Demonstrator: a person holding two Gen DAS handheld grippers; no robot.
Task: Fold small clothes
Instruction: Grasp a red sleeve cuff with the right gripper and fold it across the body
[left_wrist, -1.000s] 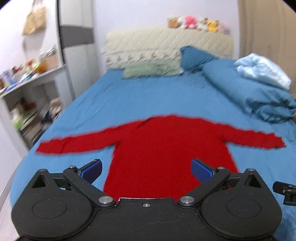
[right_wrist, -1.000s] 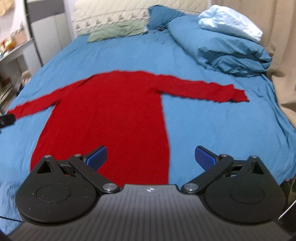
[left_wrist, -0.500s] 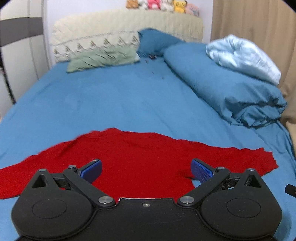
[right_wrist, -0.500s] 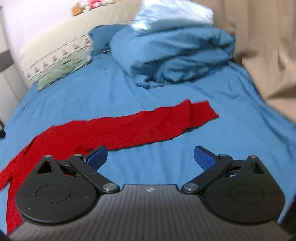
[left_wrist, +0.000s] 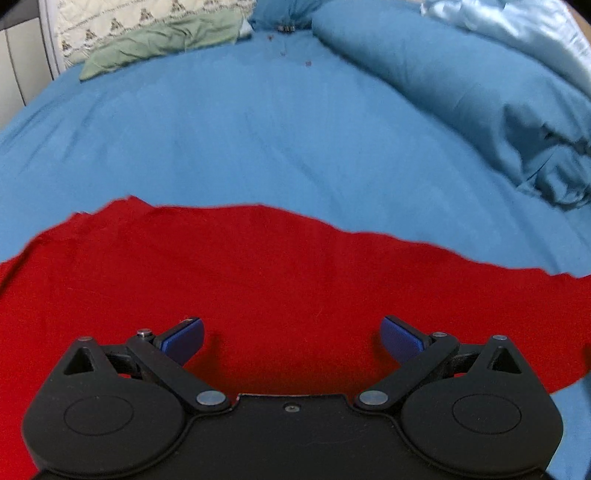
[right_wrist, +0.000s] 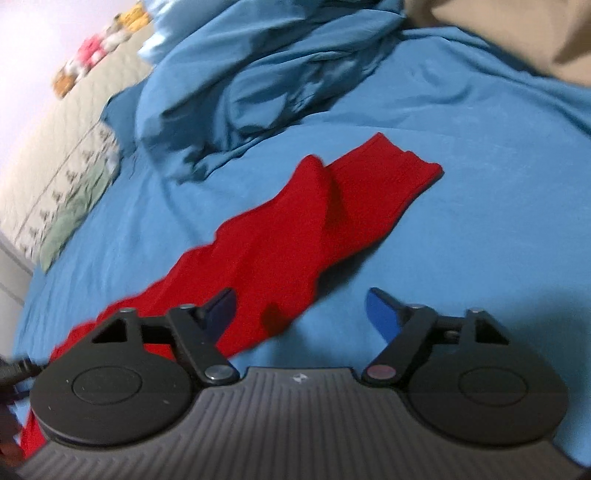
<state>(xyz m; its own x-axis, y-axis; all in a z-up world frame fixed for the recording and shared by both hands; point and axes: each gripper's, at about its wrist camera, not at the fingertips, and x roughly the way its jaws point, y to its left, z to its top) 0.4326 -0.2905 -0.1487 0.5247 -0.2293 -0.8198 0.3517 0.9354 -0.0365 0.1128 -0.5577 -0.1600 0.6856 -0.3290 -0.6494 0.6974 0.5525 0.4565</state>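
Observation:
A red long-sleeved sweater (left_wrist: 258, 280) lies flat on the blue bed sheet (left_wrist: 258, 122). My left gripper (left_wrist: 291, 338) is open and empty, low over the sweater's upper body near the shoulder line. My right gripper (right_wrist: 301, 310) is open and empty, low over the sweater's right sleeve (right_wrist: 314, 225); its left finger is over the sleeve and its right finger over bare sheet. The sleeve's cuff (right_wrist: 406, 166) lies ahead, slightly wrinkled.
A heaped blue duvet (left_wrist: 480, 92) with a pale blue blanket (left_wrist: 517, 33) fills the right side of the bed. A green pillow (left_wrist: 159, 44) and a quilted headboard (left_wrist: 122, 22) are at the far end. A beige curtain (right_wrist: 517, 33) hangs at the right.
Both grippers have moved forward and down towards the sweater. The left now hovers over the upper body; the right has swung right over the right sleeve. Both stay open.

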